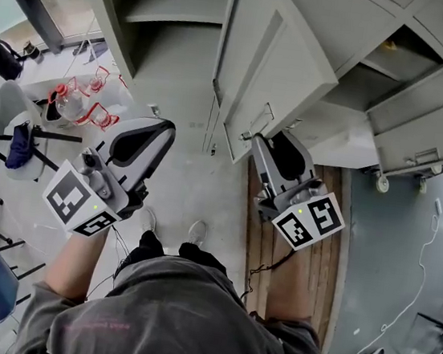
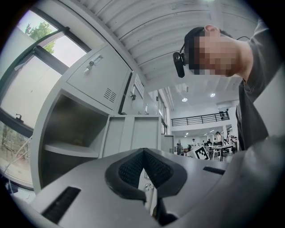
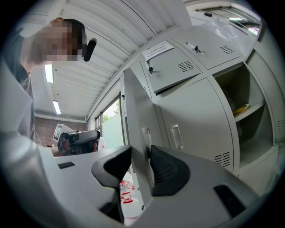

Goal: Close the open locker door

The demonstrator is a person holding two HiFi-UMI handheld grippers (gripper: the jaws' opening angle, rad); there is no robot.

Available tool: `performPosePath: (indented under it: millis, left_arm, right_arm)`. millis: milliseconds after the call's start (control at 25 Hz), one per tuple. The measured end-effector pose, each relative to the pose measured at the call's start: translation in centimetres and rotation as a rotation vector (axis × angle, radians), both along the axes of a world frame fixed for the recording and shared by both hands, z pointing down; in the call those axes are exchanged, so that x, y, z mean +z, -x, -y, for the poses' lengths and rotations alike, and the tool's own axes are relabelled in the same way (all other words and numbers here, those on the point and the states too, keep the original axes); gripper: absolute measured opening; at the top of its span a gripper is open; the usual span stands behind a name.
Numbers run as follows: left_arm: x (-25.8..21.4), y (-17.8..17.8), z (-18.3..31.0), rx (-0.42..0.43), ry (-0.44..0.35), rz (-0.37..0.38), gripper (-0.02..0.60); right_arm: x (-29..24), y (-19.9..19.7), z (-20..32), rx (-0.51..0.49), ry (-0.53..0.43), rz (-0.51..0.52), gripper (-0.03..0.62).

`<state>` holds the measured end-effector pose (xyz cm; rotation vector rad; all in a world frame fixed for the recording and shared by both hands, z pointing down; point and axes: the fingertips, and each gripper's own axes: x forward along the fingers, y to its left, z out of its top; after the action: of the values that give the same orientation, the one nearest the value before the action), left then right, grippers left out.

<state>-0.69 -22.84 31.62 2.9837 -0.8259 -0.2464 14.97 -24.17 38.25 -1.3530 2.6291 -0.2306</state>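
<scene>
locker door (image 1: pixel 275 66): swung out at centre, far side, between the open compartments | likely light, stiff sheet metal, free-swinging; best held at free edge | right gripper (image 3: pixel 140 152): clamped on that edge | left gripper (image 1: pixel 160 128): jaws together, empty, left of the door

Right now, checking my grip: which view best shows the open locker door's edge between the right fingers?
The right gripper view: the open locker door edge fills the gap between the right gripper fingers. The head view shows the door from above, contact hidden; the left gripper view shows its other side.
</scene>
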Motion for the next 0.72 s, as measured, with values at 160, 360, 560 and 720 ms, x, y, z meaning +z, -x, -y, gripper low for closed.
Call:
performPosePath:
  millis: [160, 360, 560, 720]
  left_arm:
    - [0.1, 1.7, 0.0, 0.014, 0.001, -0.007, 0.008]
    - [0.1, 4.5, 0.3, 0.030, 0.008, -0.013, 0.008]
    - [-0.1, 6.8, 0.7, 0.045, 0.009, -0.019, 0.008]
    - [0.0, 8.4, 1.0, 0.049, 0.011, -0.024, 0.008]
  right_arm:
    - [0.0, 2.0, -0.5, 0.004, 0.001, -0.010, 0.144]
    - [0.1, 4.8, -0.8, 0.016, 0.005, -0.022, 0.150]
    - [0.0, 7.5, -0.9, 0.025, 0.009, -0.035, 0.156]
    - [0.0, 9.7, -0.9, 0.016, 0.006, -0.040, 0.155]
